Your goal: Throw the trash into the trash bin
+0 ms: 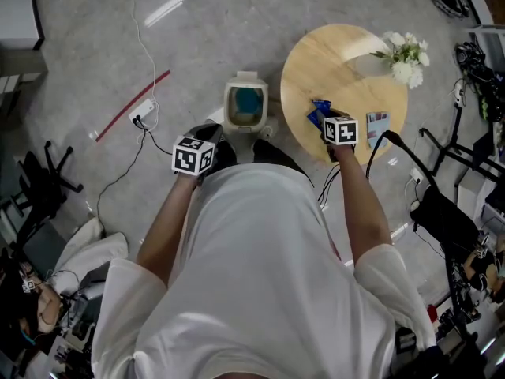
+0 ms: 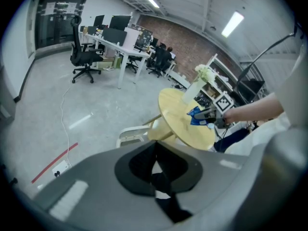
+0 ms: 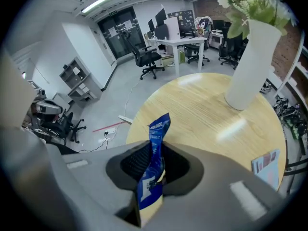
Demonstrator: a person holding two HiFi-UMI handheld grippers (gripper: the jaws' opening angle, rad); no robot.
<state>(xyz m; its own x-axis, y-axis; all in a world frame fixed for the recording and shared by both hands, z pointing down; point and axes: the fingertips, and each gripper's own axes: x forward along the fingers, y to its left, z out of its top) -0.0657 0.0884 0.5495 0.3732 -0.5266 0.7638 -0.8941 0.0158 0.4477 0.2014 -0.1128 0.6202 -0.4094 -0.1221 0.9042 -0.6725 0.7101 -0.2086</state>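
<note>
Blue wrapper [image 3: 154,177] — pale wood table [image 1: 331,61] — white bin [image 1: 245,79], teal inside.

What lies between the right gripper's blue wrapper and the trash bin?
In the head view, only bare tabletop and a narrow strip of grey floor separate the blue wrapper, clamped in the right gripper, from the trash bin.

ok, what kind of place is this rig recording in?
Probably an open-plan office or lab: white desks with monitors, black swivel chairs, and a power strip lying on the grey floor.
</note>
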